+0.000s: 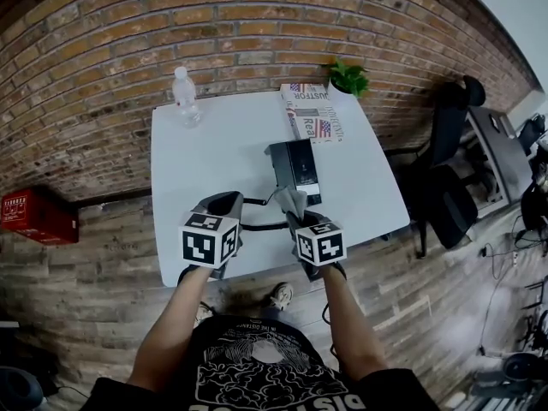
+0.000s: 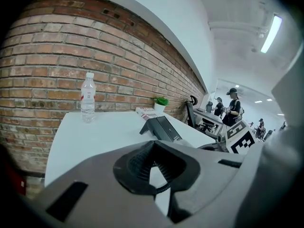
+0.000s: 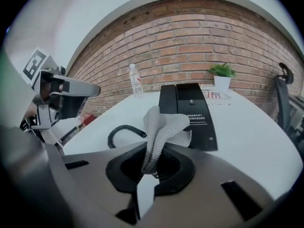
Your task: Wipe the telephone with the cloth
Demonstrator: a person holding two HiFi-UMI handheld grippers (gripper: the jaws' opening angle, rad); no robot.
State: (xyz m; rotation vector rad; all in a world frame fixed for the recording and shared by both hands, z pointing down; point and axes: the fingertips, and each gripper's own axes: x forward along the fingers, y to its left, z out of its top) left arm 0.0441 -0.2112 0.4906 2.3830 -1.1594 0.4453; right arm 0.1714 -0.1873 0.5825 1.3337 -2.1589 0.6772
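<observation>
A black desk telephone (image 1: pixel 295 166) stands near the middle of the white table (image 1: pixel 205 152), and its coiled cord (image 1: pixel 261 227) trails toward the front edge. My right gripper (image 1: pixel 293 209) is shut on a grey knitted cloth (image 1: pixel 289 200), holding it just short of the phone's near end. In the right gripper view the cloth (image 3: pixel 162 126) rises out of the jaws in front of the telephone (image 3: pixel 192 110) and beside the cord (image 3: pixel 121 131). My left gripper (image 1: pixel 224 204) hovers over the front of the table, left of the phone, shut and holding nothing; its own view shows the telephone (image 2: pixel 161 127) ahead.
A clear water bottle (image 1: pixel 184 97) stands at the table's back left. A printed box (image 1: pixel 311 110) and a small potted plant (image 1: pixel 347 77) sit at the back by the brick wall. Black office chairs (image 1: pixel 445 169) stand to the right, a red box (image 1: pixel 34 215) on the floor to the left.
</observation>
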